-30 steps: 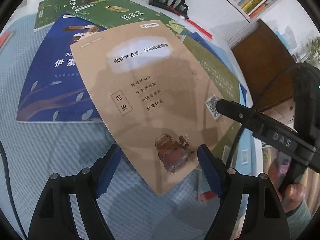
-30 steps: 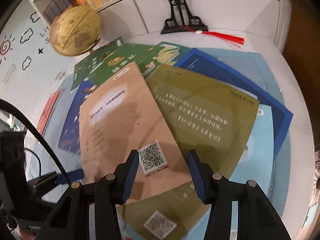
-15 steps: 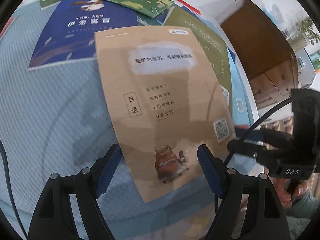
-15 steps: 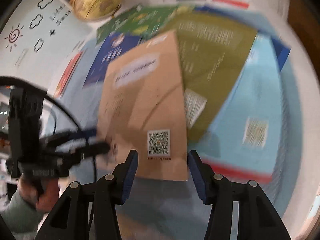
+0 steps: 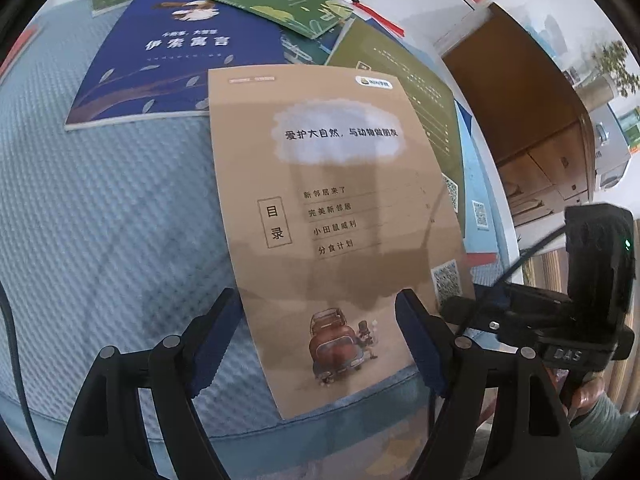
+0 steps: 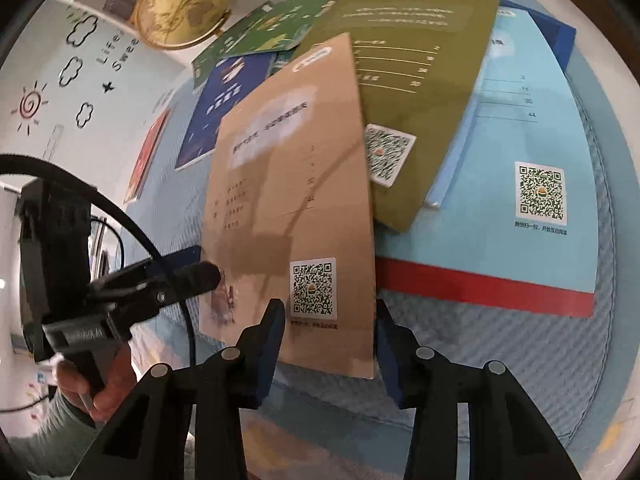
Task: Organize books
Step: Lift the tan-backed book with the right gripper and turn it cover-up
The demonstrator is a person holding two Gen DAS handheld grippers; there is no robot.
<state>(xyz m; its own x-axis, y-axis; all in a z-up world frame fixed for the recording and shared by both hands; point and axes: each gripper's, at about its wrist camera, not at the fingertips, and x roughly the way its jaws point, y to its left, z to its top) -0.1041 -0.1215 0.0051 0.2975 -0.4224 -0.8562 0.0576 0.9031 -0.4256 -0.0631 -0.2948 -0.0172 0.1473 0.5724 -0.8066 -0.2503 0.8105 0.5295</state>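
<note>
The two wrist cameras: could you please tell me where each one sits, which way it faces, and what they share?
Left wrist: on the left hand-held gripper, looking steeply down at the tan book between its open fingers; the right hand-held gripper and a hand show at right.
Right wrist: on the right hand-held gripper, looking down at that book's QR-code corner; its jaws have just been closing around the corner, and the left hand-held gripper and hand show at left.
Shared: tan, navy and olive books.

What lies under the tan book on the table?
Under the tan book you can see the blue mat, a corner of the navy book and the edge of the olive book. Anything else beneath it is covered.
</note>
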